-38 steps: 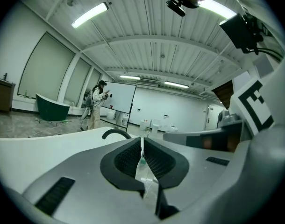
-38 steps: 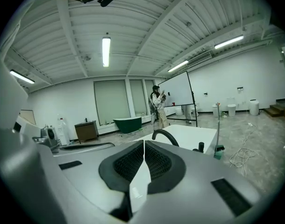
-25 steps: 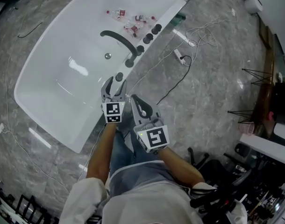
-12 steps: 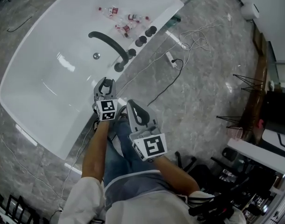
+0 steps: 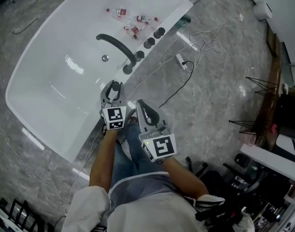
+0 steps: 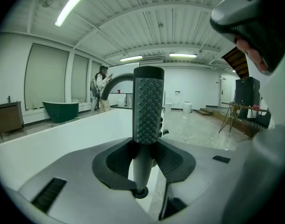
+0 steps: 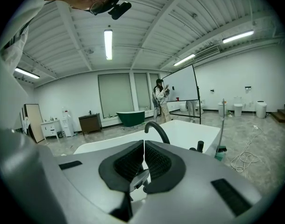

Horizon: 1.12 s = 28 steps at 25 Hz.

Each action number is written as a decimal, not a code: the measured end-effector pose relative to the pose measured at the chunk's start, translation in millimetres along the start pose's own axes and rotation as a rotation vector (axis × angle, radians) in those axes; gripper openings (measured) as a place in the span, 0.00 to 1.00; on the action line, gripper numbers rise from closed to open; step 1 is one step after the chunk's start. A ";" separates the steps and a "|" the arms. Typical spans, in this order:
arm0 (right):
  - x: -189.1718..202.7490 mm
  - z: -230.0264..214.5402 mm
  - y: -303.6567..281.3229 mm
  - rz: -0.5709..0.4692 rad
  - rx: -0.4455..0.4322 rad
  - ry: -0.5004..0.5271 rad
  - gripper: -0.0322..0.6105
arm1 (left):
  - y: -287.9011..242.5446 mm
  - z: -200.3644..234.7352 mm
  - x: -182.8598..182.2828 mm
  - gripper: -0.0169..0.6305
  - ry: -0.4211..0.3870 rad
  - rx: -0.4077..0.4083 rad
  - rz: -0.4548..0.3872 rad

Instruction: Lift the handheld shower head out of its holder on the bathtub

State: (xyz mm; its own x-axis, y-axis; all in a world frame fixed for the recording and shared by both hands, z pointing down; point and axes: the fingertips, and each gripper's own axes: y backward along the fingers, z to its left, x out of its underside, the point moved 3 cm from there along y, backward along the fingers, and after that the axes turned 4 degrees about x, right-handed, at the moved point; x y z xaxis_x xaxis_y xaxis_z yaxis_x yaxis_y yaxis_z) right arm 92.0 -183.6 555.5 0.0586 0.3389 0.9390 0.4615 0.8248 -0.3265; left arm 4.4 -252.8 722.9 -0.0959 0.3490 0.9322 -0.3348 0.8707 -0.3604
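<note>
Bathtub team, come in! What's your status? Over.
Left claw has just been closing on shower head, pads touching its handle. Right claw shut, empty. Head not yet lifted from holder. Faucet stands well apart.

Faucet arch (image 5: 118, 45) close beyond shower head (image 6: 148, 104)

1. The grey, stick-shaped handheld shower head (image 6: 148, 106) stands upright on the near rim of the white oval bathtub (image 5: 51, 81).
2. The dark arched faucet (image 5: 117, 46) rises behind it.
3. Small plastic bottles (image 5: 133, 23) lie in the tub's far end.
</note>
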 end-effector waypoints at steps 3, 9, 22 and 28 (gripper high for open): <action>-25.6 10.4 9.6 -0.017 -0.021 0.003 0.08 | 31.7 -4.0 -49.6 0.26 0.000 0.011 -0.052; -86.0 42.7 55.5 -0.095 -0.039 0.030 0.08 | 124.7 -17.9 -150.7 0.26 0.022 0.026 -0.148; -223.0 133.4 162.0 -0.272 0.050 0.063 0.08 | 339.1 -36.9 -354.5 0.26 0.016 0.092 -0.454; -243.4 166.4 205.0 -0.310 0.100 0.055 0.08 | 398.6 -44.0 -363.7 0.26 0.014 0.141 -0.468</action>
State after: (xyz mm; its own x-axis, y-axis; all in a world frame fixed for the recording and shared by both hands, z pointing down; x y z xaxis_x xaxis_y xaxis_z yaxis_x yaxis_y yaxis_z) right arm 25.1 -21.7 242.0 -0.0223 0.0423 0.9989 0.3756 0.9263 -0.0309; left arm -52.9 -17.4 238.8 0.1071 -0.0631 0.9922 -0.4633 0.8799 0.1060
